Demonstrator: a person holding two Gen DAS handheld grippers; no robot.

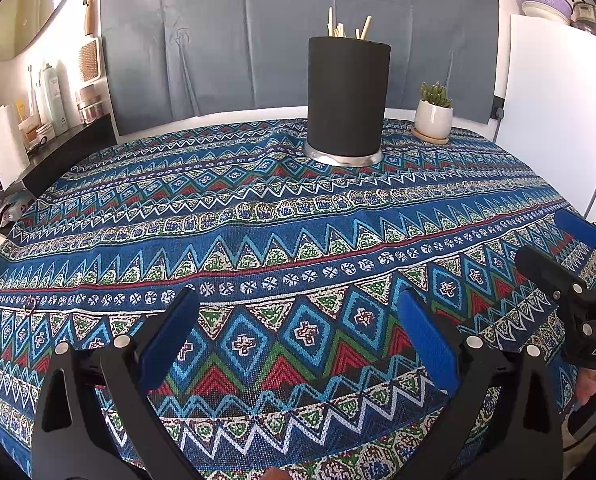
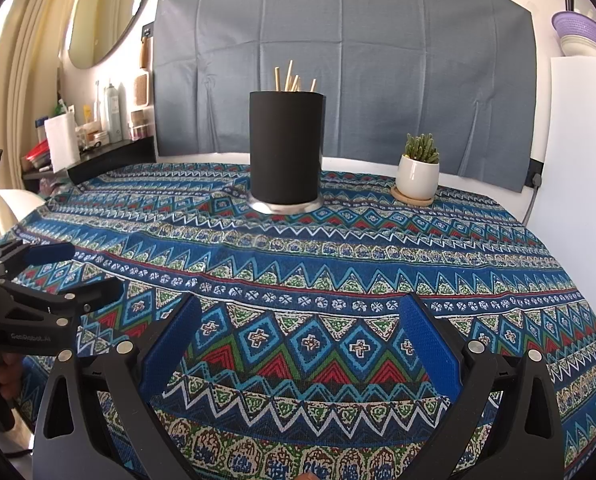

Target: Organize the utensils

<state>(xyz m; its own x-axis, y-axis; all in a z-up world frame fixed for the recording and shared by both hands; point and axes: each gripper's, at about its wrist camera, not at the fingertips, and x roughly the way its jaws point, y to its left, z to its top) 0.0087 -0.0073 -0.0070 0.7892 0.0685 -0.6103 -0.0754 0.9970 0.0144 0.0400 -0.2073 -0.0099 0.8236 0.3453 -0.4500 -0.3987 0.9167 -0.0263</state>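
Left gripper (image 1: 298, 344) fingers spread wide, nothing held between; patterned cloth on tabletop (image 1: 257, 240) seen in gap. Right gripper (image 2: 302, 344) likewise spread, empty. Black holder (image 1: 348, 96) set upright straight ahead of both, at far side, well apart from fingers. Wooden sticks (image 1: 348, 28), likely chopsticks, stood near-vertical inside, tips above rim. No loose utensils seen on cloth. Neither gripper judged clearly nearer. Potted plant (image 1: 434, 112) beside holder.

Can't see most of the wooden sticks (image 1: 348, 28), only their tips poke out of the black holder (image 1: 346, 94). The right gripper (image 1: 570, 264) is cut off at the right edge of the left wrist view, and the shelf clutter (image 2: 85, 128) at middle left is too small to identify.
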